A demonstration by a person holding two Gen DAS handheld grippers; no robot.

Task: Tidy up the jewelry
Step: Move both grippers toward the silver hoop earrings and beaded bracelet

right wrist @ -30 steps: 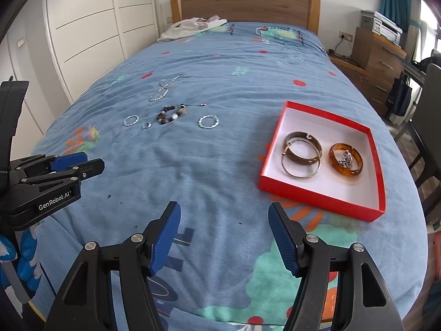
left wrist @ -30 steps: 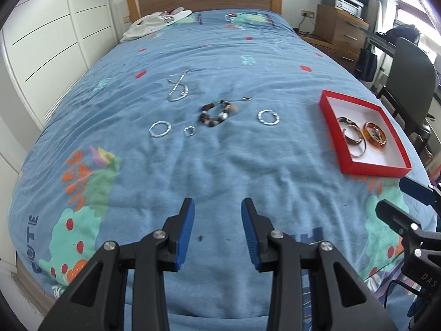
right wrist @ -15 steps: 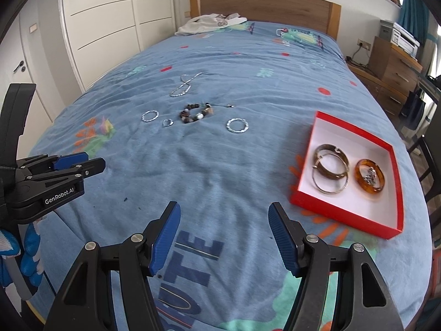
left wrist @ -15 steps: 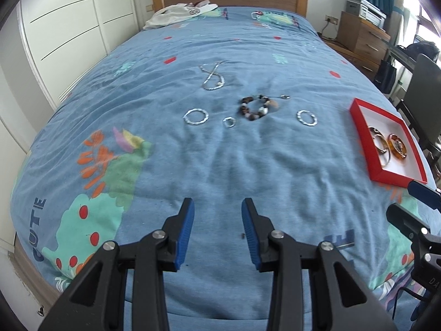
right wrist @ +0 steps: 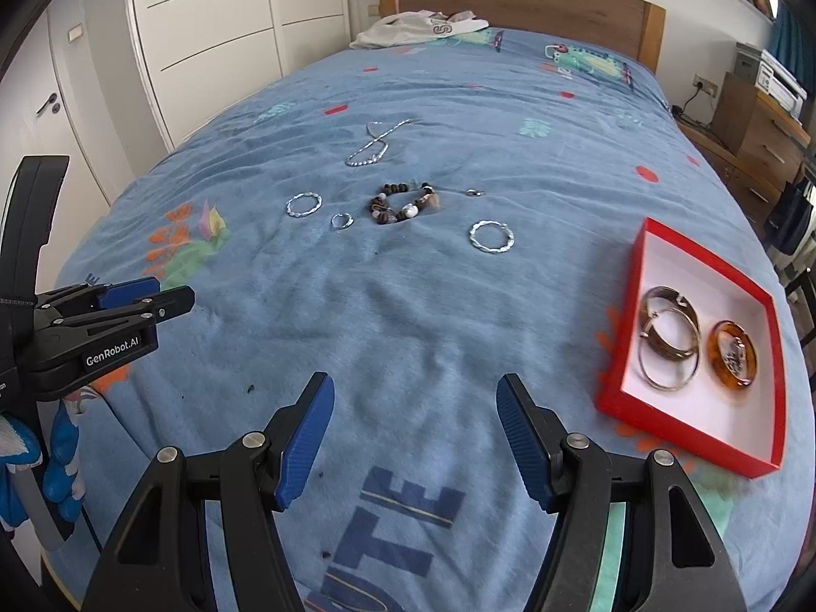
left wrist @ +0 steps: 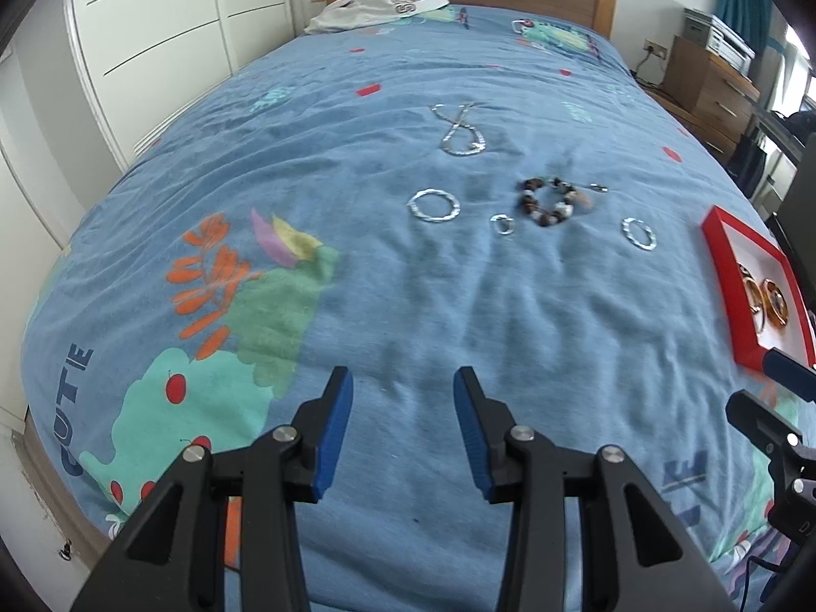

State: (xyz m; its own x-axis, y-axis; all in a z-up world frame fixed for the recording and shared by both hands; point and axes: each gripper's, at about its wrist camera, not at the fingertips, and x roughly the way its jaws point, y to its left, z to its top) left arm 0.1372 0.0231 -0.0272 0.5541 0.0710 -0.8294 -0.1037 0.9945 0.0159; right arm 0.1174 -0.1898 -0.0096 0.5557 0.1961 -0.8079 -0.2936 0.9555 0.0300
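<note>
On the blue bedspread, left wrist view: left tongs (left wrist: 403,382), spread and empty after just widening, hang at the near edge, presumably readying a pick; a beaded bracelet (left wrist: 548,204) and silver rings lie far off.

Right wrist view: right tongs (right wrist: 414,395) spread, empty; the red box (right wrist: 619,400), right, collects bangles, so loose pieces likely go there.
</note>
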